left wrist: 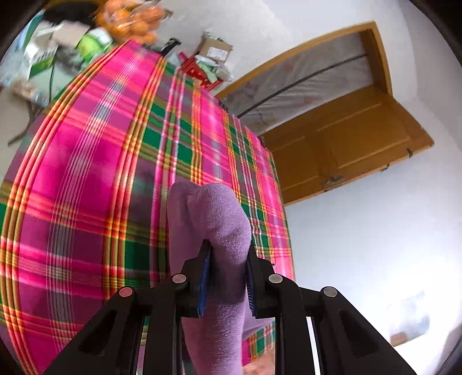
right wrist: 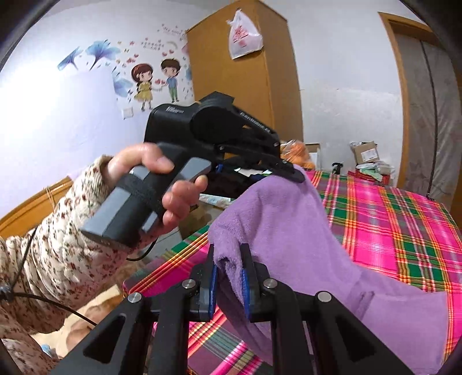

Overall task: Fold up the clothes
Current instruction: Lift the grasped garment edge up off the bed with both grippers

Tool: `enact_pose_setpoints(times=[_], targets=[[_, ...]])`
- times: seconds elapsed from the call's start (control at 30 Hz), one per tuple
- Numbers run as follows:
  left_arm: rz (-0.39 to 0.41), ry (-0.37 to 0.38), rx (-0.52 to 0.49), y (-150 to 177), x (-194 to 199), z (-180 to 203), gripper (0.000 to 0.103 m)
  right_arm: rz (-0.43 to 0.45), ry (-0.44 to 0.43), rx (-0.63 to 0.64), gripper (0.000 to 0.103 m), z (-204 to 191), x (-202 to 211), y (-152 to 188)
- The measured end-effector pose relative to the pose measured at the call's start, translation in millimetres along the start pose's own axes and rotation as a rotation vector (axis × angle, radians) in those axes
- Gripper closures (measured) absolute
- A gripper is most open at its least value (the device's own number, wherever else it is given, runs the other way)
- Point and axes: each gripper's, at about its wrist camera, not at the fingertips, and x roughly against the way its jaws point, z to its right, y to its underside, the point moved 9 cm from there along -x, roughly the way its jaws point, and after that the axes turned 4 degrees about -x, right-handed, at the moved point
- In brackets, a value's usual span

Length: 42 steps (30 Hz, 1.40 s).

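A purple fleece garment hangs lifted above the pink and green plaid bed cover. My right gripper is shut on one bunched edge of it at the lower middle of the right wrist view. In that view the other gripper pinches the cloth's far upper corner, held by a person's hand in a floral sleeve. In the left wrist view my left gripper is shut on a thick fold of the purple garment, which bulges out past the blue pads over the plaid cover.
Boxes, green packets and a bag of oranges clutter the far end of the bed. A wooden door and a wardrobe stand by the white walls. A cable trails from the floral sleeve.
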Motion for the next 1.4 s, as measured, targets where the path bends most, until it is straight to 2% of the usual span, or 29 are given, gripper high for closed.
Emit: enact_pose_setpoints(times=[0.37,0.73,1.17,1.4], targets=[[-0.036,0.052,-0.075,3.2,-20.0,58.0,0.082,0.068,0.044,-0.039,0.089,11.9,37.0,-8.1],[-0.091,0.087,-0.108,11.8,-58.8,102.5,0.081,0.125,0.140,-0.089,0.089,56.3,75.7,-12.9],[-0.190,0.070,-0.150,33.3,-125.0,136.6,0.081,0.136,0.235,-0.212,0.090,122.5,114.2,15.2],[-0.266,0.055,-0.147,44.9,-174.7,141.8,0.081,0.105,0.305,-0.290,0.090,164.6,121.3,39.8]])
